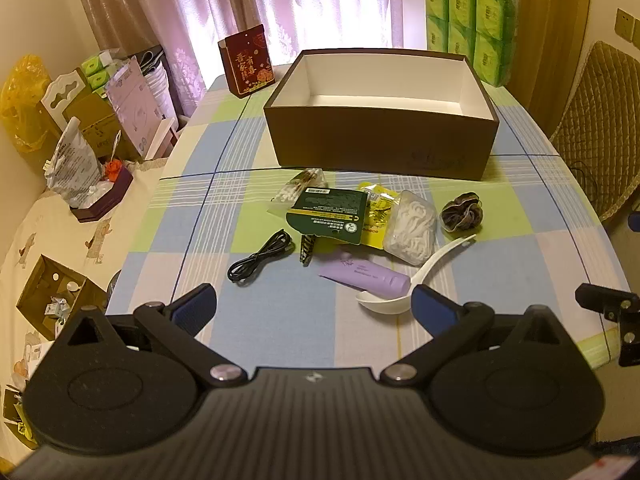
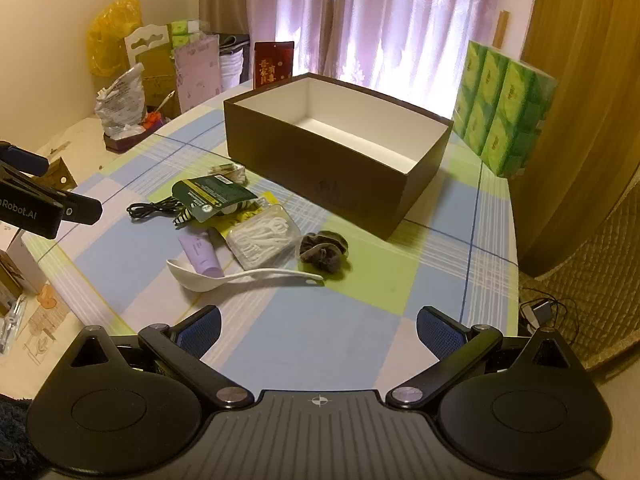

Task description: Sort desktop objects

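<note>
Nothing appears sorted yet: the dark brown cardboard box with a white lining (image 1: 380,140) stands empty at the far side of the checked blue-and-green tablecloth (image 1: 280,308), every item still lying loose in front of it. From left: a coiled black cable (image 1: 258,258), a clear packet of cotton swabs (image 1: 298,192), a dark green printed pouch (image 1: 328,214), a lilac plastic tube (image 1: 366,280), a clear box of white floss picks (image 1: 412,228), a white plastic spoon (image 1: 404,284), a brown fabric scrunchie (image 1: 462,212). The left gripper (image 1: 316,304) and right gripper (image 2: 318,328) hover near the table's edge, jaws spread wide, holding nothing.
</note>
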Demonstrator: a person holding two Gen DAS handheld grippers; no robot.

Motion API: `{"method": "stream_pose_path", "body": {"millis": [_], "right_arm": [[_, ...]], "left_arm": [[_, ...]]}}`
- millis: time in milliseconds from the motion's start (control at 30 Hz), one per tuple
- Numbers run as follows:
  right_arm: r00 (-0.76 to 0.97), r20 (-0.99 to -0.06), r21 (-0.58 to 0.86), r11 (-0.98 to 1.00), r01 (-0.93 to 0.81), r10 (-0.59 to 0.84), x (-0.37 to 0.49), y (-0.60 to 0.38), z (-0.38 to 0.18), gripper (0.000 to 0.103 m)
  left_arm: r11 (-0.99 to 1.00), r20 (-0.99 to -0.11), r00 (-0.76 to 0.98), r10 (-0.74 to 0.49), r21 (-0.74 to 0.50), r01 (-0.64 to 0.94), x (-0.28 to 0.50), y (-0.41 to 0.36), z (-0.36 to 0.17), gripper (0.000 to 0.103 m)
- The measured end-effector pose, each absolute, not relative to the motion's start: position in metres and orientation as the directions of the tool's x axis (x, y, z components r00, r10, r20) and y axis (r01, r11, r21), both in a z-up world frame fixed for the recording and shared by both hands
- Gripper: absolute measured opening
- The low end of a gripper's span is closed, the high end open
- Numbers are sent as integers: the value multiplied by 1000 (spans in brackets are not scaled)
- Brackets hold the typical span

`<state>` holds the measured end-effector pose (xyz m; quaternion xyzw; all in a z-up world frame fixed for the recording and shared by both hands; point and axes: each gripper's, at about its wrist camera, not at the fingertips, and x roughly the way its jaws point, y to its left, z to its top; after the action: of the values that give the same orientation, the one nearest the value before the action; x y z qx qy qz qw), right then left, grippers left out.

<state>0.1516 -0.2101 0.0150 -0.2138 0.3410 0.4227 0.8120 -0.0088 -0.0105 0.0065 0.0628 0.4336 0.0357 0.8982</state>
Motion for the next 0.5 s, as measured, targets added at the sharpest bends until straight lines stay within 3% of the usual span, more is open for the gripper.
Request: {"method": "stream_pose_path", "body": {"millis": [500], "right_arm": [[406,-739,-57,551,-832,537,150,-211,12,101]], "left_arm": [[990,-785,607,120,144,-10,-13,-11,0,102]]}}
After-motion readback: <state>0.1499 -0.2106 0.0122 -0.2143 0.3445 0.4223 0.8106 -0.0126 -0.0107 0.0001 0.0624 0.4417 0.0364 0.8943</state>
